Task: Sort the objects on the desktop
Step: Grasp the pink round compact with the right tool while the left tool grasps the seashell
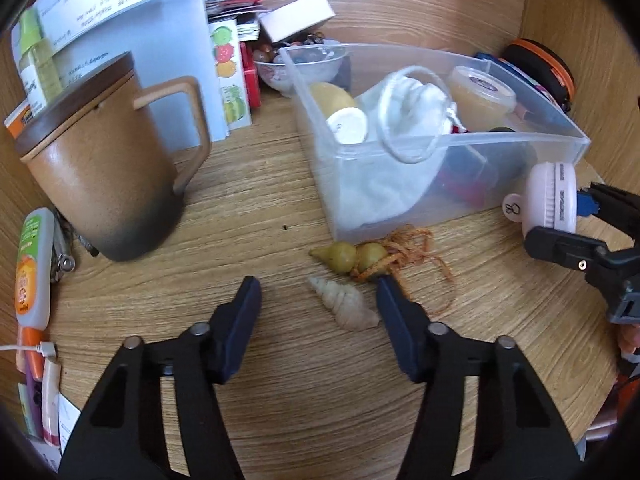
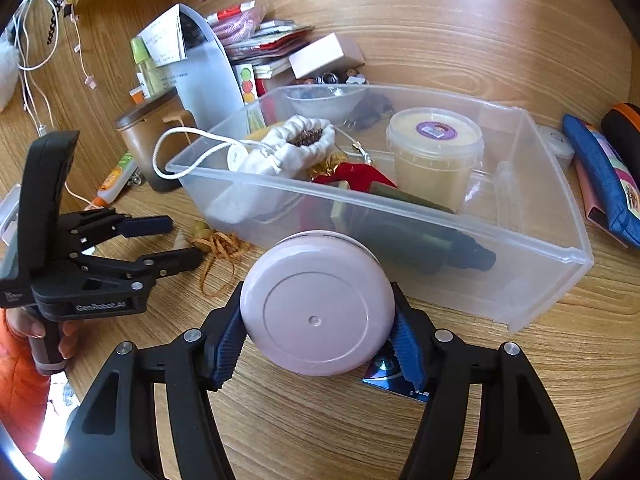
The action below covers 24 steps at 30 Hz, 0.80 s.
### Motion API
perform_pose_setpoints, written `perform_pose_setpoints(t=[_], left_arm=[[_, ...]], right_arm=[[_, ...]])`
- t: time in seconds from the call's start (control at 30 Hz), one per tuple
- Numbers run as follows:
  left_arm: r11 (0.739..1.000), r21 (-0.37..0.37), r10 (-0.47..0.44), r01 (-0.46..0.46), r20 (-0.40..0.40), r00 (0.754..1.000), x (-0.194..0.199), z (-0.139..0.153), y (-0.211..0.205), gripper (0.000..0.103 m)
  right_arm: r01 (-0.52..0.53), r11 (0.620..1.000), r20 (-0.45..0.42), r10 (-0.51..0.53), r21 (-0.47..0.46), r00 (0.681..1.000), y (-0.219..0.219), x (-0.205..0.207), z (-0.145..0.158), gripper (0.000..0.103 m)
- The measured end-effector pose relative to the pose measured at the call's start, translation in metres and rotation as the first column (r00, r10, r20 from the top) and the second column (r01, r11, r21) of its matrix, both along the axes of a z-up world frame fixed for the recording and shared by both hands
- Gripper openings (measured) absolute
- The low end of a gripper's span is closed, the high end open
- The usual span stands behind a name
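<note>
Left tongs (image 1: pixel 318 300) half-wide straddle shell (image 1: pixel 344 303), tip pointing away; right tongs (image 2: pixel 320 344) clamp pink case (image 2: pixel 316 304).

Left gripper (image 1: pixel 318 294) parted around pale spiral shell (image 1: pixel 344 304), yellow gourd charm (image 1: pixel 352 258) beside clear bin (image 1: pixel 440 184), brown mug (image 1: pixel 108 168)

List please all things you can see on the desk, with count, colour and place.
bin: 1, clear plastic, desk middle
pouch: 1, white, inside bin
tub: 1, yellowish with clear lid, inside bin
mug: 1, brown with dark lid, left of bin
shell: 1, cream, on desk between left gripper fingers, untouched
gourds: 2, yellow-green with orange cord, in front of bin
tube: 1, white-orange-green, far left
round case: 1, pale pink, held in front of bin
left gripper: black, open around shell
right gripper: black, shut on round case
</note>
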<state>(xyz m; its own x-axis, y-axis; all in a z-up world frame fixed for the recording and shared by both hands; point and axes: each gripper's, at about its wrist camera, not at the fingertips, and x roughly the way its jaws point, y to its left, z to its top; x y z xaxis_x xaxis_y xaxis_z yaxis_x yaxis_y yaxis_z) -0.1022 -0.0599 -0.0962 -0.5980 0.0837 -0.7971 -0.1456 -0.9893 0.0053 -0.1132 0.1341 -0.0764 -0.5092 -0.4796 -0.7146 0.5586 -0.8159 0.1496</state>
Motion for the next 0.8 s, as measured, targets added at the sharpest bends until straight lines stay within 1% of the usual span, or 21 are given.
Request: perform_pose_setpoints(t=[0.13,0.23,0.3,0.4,0.63,0.8], left_arm=[[1.000,-0.002,-0.021,0.021,-0.003,1.000,0.003,0.000,0.003,0.050],[0.999,-0.003,-0.041,0.041,-0.008,0.999,0.005,0.001,0.006,0.040],[0.998,-0.004,-0.057,0.057,-0.011,0.998,0.007,0.001,0.008,0.030],[0.998,-0.008,-0.067,0.067,-0.015,0.998,0.006,0.002,0.012,0.021],[0.997,-0.020,-0.069,0.069,-0.025,0.997,0.012,0.003,0.015,0.019],[0.998,0.003,-0.068,0.068,-0.046,0.997,0.026,0.011,0.016,0.019]], right_arm=[[-0.002,1.000,-0.002,0.001,-0.016,1.000,0.002,0.002,0.004,0.061],[-0.005,1.000,-0.005,0.004,-0.022,1.000,0.003,0.003,0.007,0.061],[-0.005,1.000,-0.009,0.004,-0.024,1.000,0.004,0.004,0.009,0.061],[-0.004,1.000,-0.016,0.004,-0.031,1.000,0.006,0.006,0.013,0.061],[0.004,0.999,-0.031,-0.005,-0.036,1.000,0.011,0.012,0.022,0.061],[0.008,0.999,-0.043,-0.010,-0.037,0.999,0.014,0.019,0.029,0.061]])
